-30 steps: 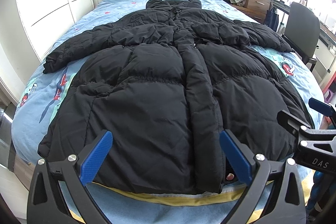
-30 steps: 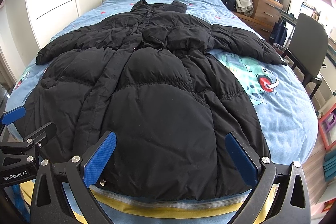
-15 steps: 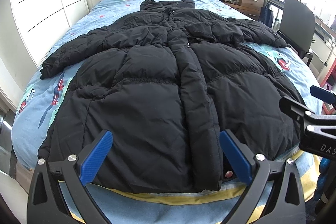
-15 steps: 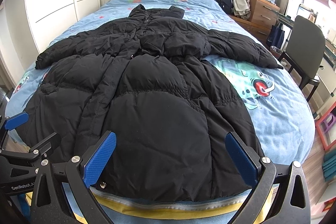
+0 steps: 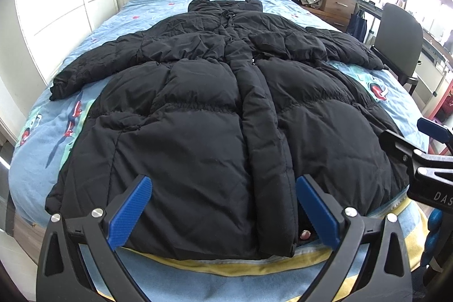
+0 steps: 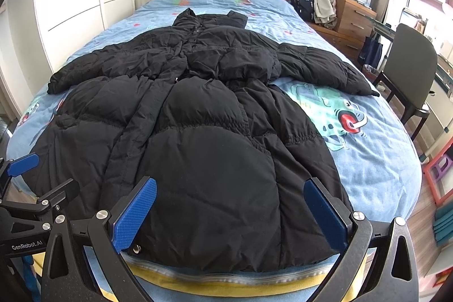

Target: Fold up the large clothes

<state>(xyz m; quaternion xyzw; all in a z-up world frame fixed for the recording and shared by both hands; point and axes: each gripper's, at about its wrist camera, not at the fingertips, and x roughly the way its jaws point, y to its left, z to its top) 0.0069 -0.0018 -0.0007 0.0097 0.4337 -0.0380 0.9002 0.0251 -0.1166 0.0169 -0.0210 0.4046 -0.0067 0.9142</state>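
Both hand-held grippers, left [image 5: 220,205] and right [image 6: 229,211], hang spread above the coat [image 5: 215,115] hem; pinch its corners evenly before folding.

Long black puffer coat [image 5: 198,115] flat, front up, sleeves spread, hem nearest

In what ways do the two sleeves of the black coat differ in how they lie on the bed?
The left sleeve runs out toward the white wardrobe side, its cuff near that bed edge. The right sleeve reaches toward the chair side, its cuff ending beside the cartoon print on the bedcover. The right sleeve looks flatter, the left sleeve more bunched. Both lie spread, not folded in.
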